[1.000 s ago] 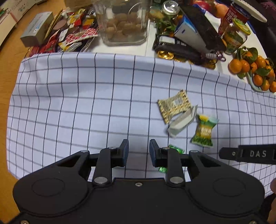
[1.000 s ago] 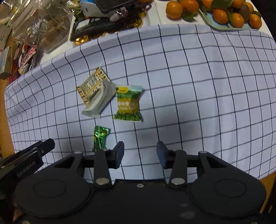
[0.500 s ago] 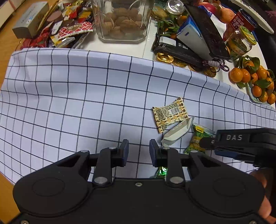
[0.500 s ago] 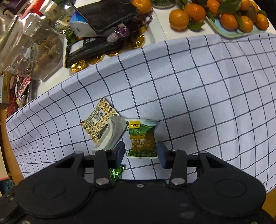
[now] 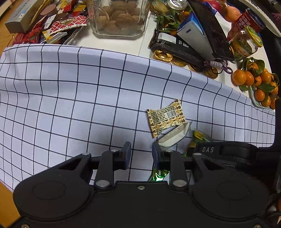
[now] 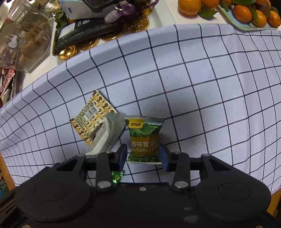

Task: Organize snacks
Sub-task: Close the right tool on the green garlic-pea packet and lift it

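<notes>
Since a second ago the right gripper (image 6: 142, 155) has come forward over the cloth until the green garlic-pea packet (image 6: 144, 140) sits between its fingertips, where before the packet lay well ahead of them. That packet lies flat with its long axis running away from the gripper, its near end in the gap; the jaws stand wide, a pad on either side, and I cannot tell whether either pad touches it, so nothing is gripped yet. By my reading, closing straight across the packet's short width is the move at hand.

Just left of it lies a grey-white wrapper (image 6: 108, 135), overlapping a tan patterned packet with a barcode (image 6: 91, 115); a small shiny green candy (image 6: 116, 176) lies under the right gripper's left finger. The left gripper (image 5: 139, 154) hovers near, part open and empty, and farther from the pea packet.

All rest on a checked cloth (image 6: 210, 91). Beyond its edge: gold coins (image 6: 87, 43), a glass jar of walnuts (image 5: 119, 17), and tangerines (image 6: 245, 12).
</notes>
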Demonstrator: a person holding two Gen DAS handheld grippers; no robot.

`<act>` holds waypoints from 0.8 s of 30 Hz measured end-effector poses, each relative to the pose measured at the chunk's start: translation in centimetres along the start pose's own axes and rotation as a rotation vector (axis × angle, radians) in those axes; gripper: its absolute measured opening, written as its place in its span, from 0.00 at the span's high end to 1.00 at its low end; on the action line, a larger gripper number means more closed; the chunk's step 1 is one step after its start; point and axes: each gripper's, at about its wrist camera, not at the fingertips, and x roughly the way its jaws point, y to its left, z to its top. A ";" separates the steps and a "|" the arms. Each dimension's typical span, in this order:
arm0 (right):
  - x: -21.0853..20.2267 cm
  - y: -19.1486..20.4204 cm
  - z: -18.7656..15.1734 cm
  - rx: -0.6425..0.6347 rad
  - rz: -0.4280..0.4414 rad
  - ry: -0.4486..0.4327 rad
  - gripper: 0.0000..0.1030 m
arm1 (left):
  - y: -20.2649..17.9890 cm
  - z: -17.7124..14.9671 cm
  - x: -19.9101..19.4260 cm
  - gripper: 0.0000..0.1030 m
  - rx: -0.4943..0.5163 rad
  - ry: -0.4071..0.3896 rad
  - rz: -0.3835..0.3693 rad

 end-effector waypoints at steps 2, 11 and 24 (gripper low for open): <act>0.3 -0.1 0.1 -0.010 0.001 0.012 0.71 | -0.1 0.1 0.3 0.65 -0.003 0.004 0.001; -0.1 -3.3 0.6 0.052 -0.017 0.068 0.74 | -1.6 0.3 2.0 0.65 -0.007 -0.005 0.044; -2.3 -6.3 0.6 0.050 0.044 0.080 0.74 | -2.5 0.8 4.8 0.65 -0.073 -0.020 0.110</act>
